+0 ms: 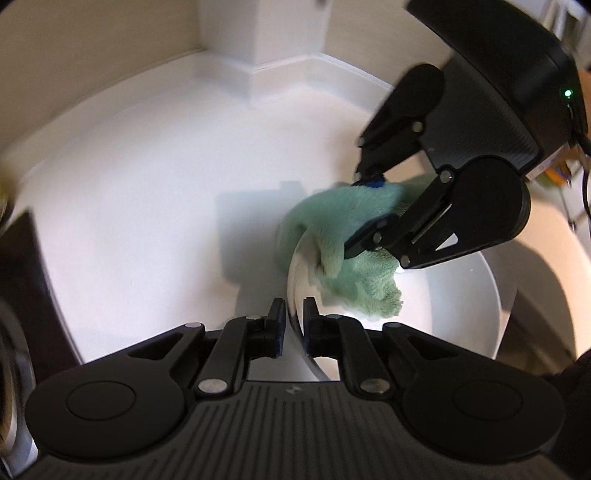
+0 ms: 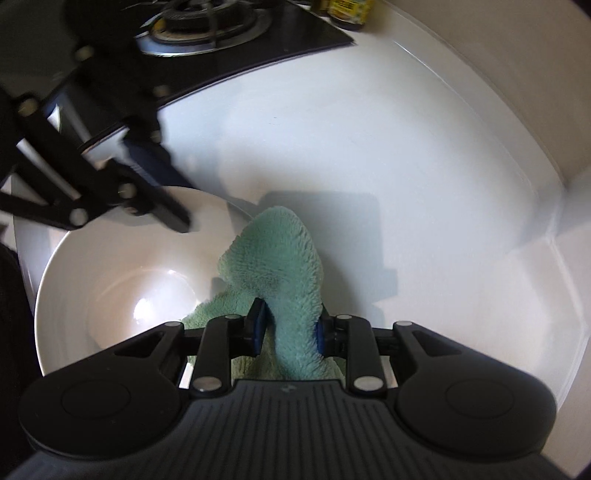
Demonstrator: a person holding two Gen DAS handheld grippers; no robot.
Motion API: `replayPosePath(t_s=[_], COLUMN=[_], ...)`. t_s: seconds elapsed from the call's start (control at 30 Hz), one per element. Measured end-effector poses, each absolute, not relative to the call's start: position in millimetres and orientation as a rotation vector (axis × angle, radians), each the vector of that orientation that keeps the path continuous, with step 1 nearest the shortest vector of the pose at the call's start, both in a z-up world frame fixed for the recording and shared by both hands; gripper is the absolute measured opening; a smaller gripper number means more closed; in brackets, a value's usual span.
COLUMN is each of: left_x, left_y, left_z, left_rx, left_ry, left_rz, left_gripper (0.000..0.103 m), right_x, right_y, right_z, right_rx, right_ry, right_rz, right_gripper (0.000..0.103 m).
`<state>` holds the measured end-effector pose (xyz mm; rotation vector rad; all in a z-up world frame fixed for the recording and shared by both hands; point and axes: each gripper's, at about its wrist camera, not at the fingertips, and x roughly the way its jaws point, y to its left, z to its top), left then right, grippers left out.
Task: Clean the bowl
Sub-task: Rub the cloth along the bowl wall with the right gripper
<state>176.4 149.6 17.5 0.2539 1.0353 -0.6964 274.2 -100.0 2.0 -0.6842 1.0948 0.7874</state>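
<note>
A white bowl (image 1: 461, 295) (image 2: 110, 273) sits on the white counter (image 2: 406, 166). At the bottom of the left wrist view, my left gripper (image 1: 294, 317) has its pads on either side of the bowl's rim, shut on it. It shows blurred at the upper left of the right wrist view (image 2: 166, 188). My right gripper (image 1: 364, 216) (image 2: 290, 330) is shut on a fold of a fluffy green cloth (image 1: 325, 214) (image 2: 280, 251). The cloth drapes over the rim, one end hanging into the bowl and the rest bulging out over the counter. The bowl's inside looks glossy, with a bright highlight.
A black gas hob with a burner (image 2: 199, 22) lies beyond the bowl, and its dark edge (image 1: 22, 277) shows at the left. Jars (image 2: 343, 11) stand by the hob's far corner. The counter (image 1: 147, 184) ends at a beige wall with a jutting pillar (image 1: 258, 33).
</note>
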Motion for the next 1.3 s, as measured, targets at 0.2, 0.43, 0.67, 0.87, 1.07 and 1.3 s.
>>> replayPosePath(t_s=[0.2, 0.43, 0.67, 0.87, 1.07, 1.3], left_x=[198.0, 215.1, 218.0, 223.5, 201.1, 170.5], left_y=[132.0, 122.1, 103.2, 107.6, 128.7, 144.7], left_z=[5.7, 10.4, 10.3, 8.4, 14.8, 14.5], left_rx=[0.301, 0.435, 0.642, 0.539, 0.354, 0.269], left_ry=[1.042, 1.027, 0.951, 0.962, 1.035, 1.043], left_rz=[-0.698, -0.819, -0.961, -0.951, -0.773, -0.674], left_gripper=[0.007, 0.008, 0.01, 0.01, 0.01, 0.012], right_x=[284.8, 284.5, 286.5, 300.0, 304.6, 302.8], right_y=[-92.3, -88.7, -81.4, -69.6, -72.4, -70.3], right_z=[-8.3, -17.1, -19.7, -19.0, -18.9, -23.2], right_rx=[-0.641, -0.636, -0.783, -0.737, -0.651, -0.592], right_ry=[1.141, 1.172, 1.143, 1.067, 1.067, 1.07], right_rz=[0.749, 0.756, 0.839, 0.826, 0.816, 0.798], right_gripper=[0.018, 0.018, 0.022, 0.021, 0.02, 0.019])
